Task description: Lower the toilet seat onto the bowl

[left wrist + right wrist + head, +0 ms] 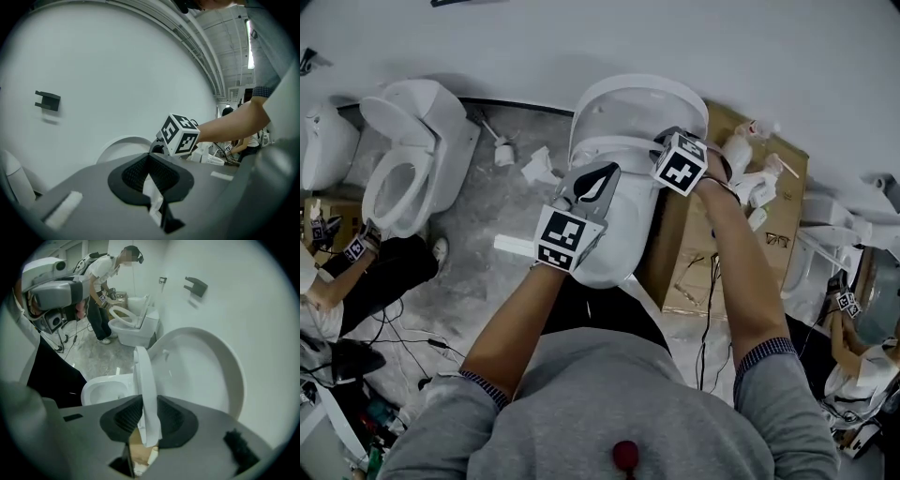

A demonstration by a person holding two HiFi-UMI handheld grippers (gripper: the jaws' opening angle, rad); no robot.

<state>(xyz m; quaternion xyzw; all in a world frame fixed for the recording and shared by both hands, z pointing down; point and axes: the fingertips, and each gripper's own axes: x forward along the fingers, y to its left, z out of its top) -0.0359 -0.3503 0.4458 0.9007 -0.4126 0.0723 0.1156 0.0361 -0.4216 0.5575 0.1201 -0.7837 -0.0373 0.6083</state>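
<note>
The white toilet stands in the middle of the head view, its lid (639,101) upright against the wall. The seat (144,376) is raised, standing on edge in front of the lid (206,366) and above the bowl (101,390). My right gripper (147,401) points steeply down and is shut on the seat's rim, with a pad on each face. In the head view my right gripper (667,142) sits at the seat's top right. My left gripper (586,178) is at the seat's left side. In the left gripper view, my left gripper (150,171) has its pads closed on a thin white strip, seemingly the seat's edge.
A second toilet (412,159) stands at the left with a person (356,272) crouched beside it. A cardboard box (769,216) bearing white parts is close on the right. Cables (403,337) lie on the grey floor. Another person (853,328) is at the far right.
</note>
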